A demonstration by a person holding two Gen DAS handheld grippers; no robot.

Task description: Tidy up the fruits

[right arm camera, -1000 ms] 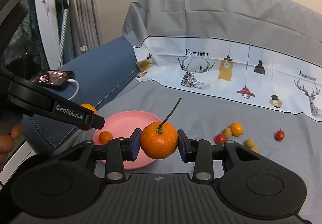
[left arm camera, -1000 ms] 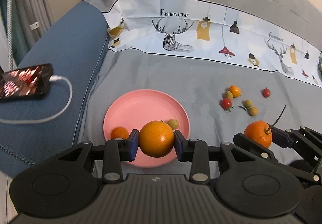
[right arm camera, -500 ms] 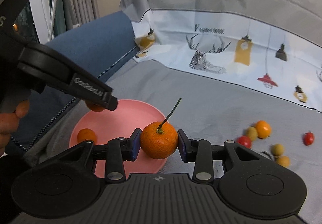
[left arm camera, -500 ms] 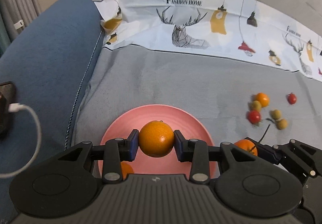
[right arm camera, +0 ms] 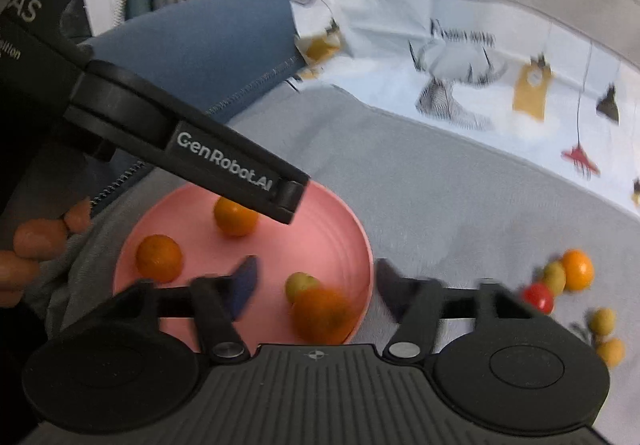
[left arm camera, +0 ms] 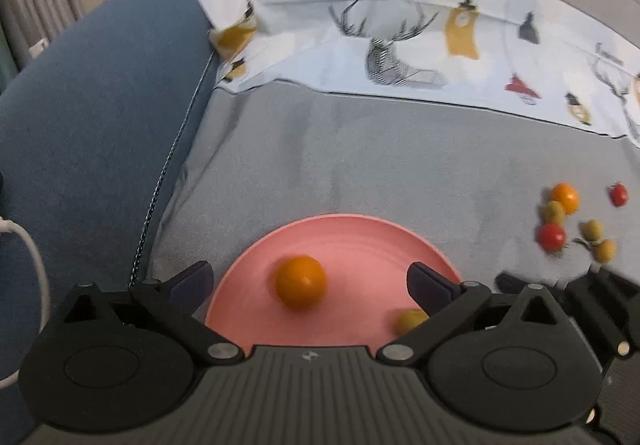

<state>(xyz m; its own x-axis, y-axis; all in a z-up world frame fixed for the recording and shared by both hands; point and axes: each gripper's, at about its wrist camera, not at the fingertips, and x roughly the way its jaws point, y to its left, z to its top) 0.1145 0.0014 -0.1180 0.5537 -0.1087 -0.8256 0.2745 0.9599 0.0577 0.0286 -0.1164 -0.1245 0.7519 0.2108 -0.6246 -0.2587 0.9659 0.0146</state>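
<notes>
A pink plate (left arm camera: 360,237) (right arm camera: 344,221) lies on the grey cloth. My left gripper (left arm camera: 310,279) is open above it; an orange (left arm camera: 300,287) lies on the plate between its fingers, next to a small yellow-green fruit (left arm camera: 410,319). My right gripper (right arm camera: 316,283) is open over the plate's right edge; a blurred orange (right arm camera: 324,315) sits below it, beside a yellow-green fruit (right arm camera: 300,283). Two more oranges (right arm camera: 234,219) (right arm camera: 158,257) lie on the plate. The left gripper's finger (right arm camera: 224,161) crosses the right wrist view.
Several small red, orange and yellow tomatoes (left arm camera: 568,217) (right arm camera: 564,281) lie loose on the cloth to the right of the plate. A blue sofa arm (left arm camera: 80,125) rises at the left with a white cable (left arm camera: 36,273). A printed cloth (left arm camera: 400,45) covers the backrest.
Both grippers have opened and let go of their oranges, which now lie on the pink plate. Both moved forward over the plate.
</notes>
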